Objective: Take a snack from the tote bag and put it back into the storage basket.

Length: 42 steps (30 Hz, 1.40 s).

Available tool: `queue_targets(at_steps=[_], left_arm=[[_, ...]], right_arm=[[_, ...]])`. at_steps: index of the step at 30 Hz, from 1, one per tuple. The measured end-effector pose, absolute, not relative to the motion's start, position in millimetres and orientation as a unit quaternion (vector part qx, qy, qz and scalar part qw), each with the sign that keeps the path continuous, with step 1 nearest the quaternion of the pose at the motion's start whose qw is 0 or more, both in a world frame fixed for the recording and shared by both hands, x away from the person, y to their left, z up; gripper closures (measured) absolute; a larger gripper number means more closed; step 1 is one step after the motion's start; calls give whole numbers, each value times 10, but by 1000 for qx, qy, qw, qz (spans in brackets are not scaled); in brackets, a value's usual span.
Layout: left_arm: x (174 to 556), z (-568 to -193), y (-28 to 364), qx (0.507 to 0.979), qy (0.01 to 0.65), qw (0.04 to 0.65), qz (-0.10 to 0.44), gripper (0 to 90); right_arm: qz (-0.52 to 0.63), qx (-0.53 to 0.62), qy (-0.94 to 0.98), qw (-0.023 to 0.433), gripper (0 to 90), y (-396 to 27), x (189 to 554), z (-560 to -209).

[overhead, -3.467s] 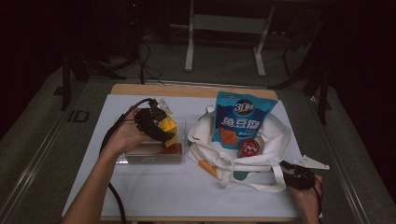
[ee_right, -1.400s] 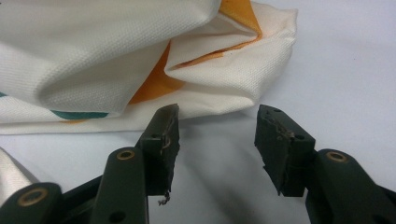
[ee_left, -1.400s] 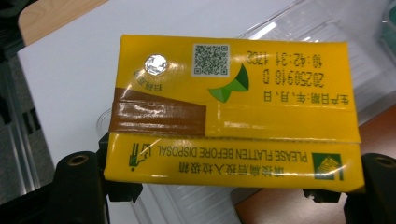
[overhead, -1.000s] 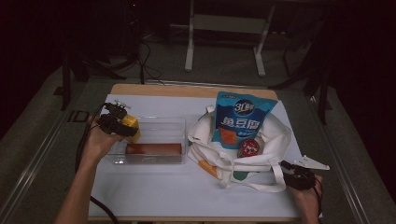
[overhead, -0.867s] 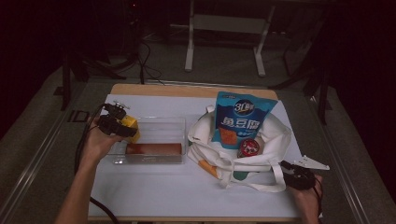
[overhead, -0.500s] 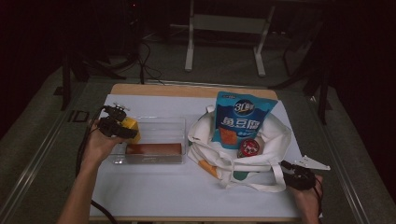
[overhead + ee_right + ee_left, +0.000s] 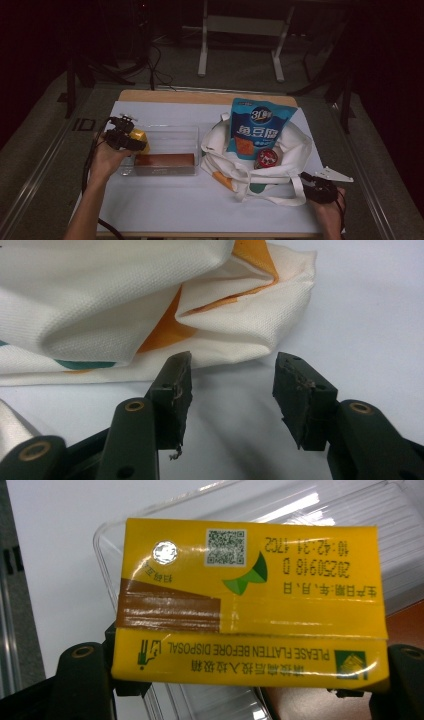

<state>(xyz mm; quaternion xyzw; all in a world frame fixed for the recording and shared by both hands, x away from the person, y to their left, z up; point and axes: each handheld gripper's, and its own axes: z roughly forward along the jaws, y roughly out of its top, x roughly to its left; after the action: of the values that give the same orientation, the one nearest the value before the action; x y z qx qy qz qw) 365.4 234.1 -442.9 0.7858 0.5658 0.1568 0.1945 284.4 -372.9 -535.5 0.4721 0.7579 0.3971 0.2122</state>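
The desk [image 7: 165, 210] has a white cover with a wooden edge at the far side, and it stands in a dark room with a grey floor, where metal frame legs and cables are seen behind it. On the desk lie a clear plastic tray [image 7: 172, 137] with a brown block [image 7: 165, 160] inside, and a white tote bag [image 7: 280, 165] with orange and green marks. A blue snack bag [image 7: 255, 127] and a small red round tin [image 7: 266, 157] rest on the tote bag.

The left gripper [image 7: 122, 140] holds a yellow drink carton [image 7: 250, 605] between its jaws; the two jaws press on the carton's short ends, so it lies across them. In the high view the carton is at the left end of the tray, and the left gripper view shows the tray's corner under it.

The right gripper [image 7: 230, 390] rests near the front right corner of the desk, just beside the tote bag's handle. Its jaws stand moderately open with only the bare desk between them.

Compared with a few seconds ago, the left hand with the carton has gone from over the middle of the tray to its left end. The right gripper has kept its place.
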Motion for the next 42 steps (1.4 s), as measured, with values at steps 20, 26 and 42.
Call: queue_targets(at_steps=[20, 26, 42], left_arm=[[3640, -4499, 2345, 778, 588, 174, 136, 259], [3589, -4413, 2386, 774, 589, 192, 133, 253], [3489, -4362, 2432, 774, 582, 204, 140, 242]], right_arm=[[396, 472, 759, 211, 492, -3728, 2847, -5355], [394, 471, 760, 213, 492, -3724, 2847, -5356], [395, 472, 759, 212, 487, -3727, 2847, -5355]])
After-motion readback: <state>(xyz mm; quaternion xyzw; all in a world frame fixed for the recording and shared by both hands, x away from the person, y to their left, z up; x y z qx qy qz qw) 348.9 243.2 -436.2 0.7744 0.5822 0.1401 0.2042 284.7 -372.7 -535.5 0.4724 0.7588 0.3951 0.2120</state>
